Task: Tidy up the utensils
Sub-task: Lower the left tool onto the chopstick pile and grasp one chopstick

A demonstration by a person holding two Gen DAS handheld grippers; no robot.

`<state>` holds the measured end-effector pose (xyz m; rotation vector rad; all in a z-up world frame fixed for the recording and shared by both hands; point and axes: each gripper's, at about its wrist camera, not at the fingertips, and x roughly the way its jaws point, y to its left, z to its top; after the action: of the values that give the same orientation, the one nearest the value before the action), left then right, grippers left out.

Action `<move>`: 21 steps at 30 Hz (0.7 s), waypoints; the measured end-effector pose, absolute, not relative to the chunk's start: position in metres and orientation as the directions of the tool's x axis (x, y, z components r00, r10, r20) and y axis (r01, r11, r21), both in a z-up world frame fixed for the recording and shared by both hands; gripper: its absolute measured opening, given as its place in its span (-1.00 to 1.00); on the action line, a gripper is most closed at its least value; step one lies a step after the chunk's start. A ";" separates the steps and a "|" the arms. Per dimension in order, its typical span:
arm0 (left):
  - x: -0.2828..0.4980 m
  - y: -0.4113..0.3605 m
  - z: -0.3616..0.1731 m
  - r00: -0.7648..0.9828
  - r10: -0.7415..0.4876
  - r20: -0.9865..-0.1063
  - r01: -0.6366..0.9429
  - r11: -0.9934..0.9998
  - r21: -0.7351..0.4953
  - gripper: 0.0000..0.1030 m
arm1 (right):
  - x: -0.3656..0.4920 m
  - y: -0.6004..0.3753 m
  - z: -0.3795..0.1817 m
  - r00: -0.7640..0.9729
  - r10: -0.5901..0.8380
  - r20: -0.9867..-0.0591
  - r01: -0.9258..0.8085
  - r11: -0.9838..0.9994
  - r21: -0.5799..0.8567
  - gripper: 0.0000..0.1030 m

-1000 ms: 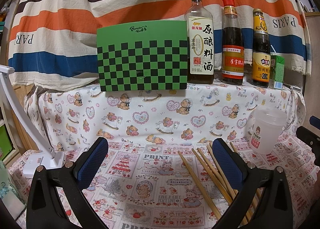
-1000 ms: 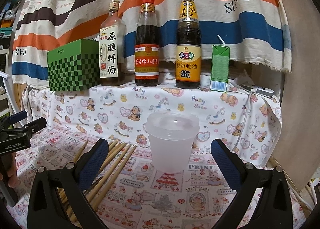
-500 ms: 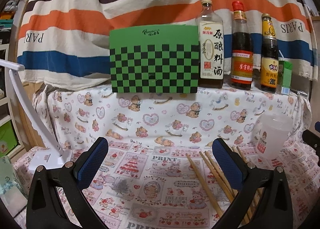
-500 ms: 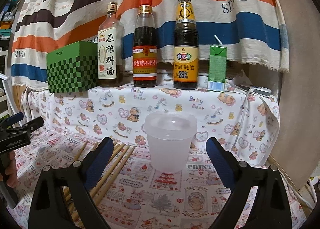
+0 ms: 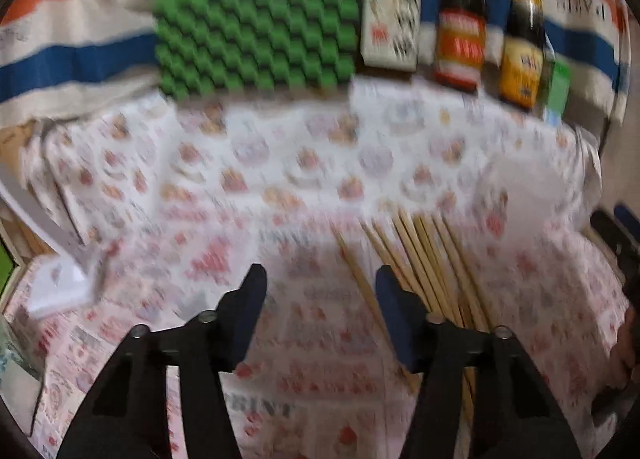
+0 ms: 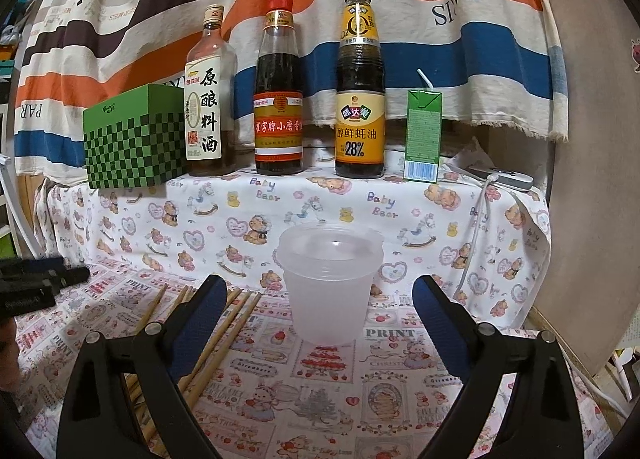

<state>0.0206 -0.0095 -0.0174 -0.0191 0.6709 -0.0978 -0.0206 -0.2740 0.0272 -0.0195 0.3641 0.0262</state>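
Note:
Several wooden chopsticks (image 5: 424,251) lie fanned on the printed cloth, seen also in the right wrist view as chopsticks (image 6: 224,323) left of a translucent plastic cup (image 6: 328,279). My left gripper (image 5: 320,279) hovers tilted down over the leftmost stick, its jaws closing; that stick runs under the gap toward the right finger (image 5: 396,311), and the pads press on nothing. The view is blurred. My right gripper (image 6: 320,283) stands open and wide, with the upright cup just ahead between its fingertips, untouched. The left gripper (image 6: 36,283) shows at the far left edge.
On the raised shelf behind stand a green checkered box (image 6: 132,143), three sauce bottles (image 6: 280,99) and a green drink carton (image 6: 424,135). A white lamp base (image 5: 60,287) sits at the left. A cable and small device (image 6: 508,179) lie at the right.
The left gripper has tipped downward toward the chopsticks and its jaws have narrowed by about half. The right gripper and the cup have stayed put.

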 end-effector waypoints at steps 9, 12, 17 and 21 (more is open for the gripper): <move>0.023 -0.047 -0.046 0.597 -0.184 -0.781 0.241 0.970 -0.044 -0.12 | -0.021 -0.273 0.027 0.934 0.021 -0.356 -0.028 0.999 -0.016 0.86; 0.022 -0.054 -0.054 0.573 -0.181 -0.799 0.253 0.967 -0.037 -0.22 | -0.021 -0.274 0.026 0.933 0.018 -0.360 -0.025 1.000 -0.015 0.86; 0.016 -0.058 -0.056 0.580 -0.183 -0.794 0.263 0.964 -0.030 -0.60 | -0.020 -0.275 0.025 0.933 0.013 -0.359 -0.021 1.000 -0.019 0.86; 0.022 -0.051 -0.055 0.574 -0.188 -0.797 0.252 0.967 -0.046 -0.83 | -0.020 -0.275 0.025 0.933 0.011 -0.361 -0.018 1.000 -0.017 0.86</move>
<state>0.0220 -0.0510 -0.0546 0.0755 0.9243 -0.2579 -0.0202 -0.2748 0.0252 -0.0206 0.3688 0.0149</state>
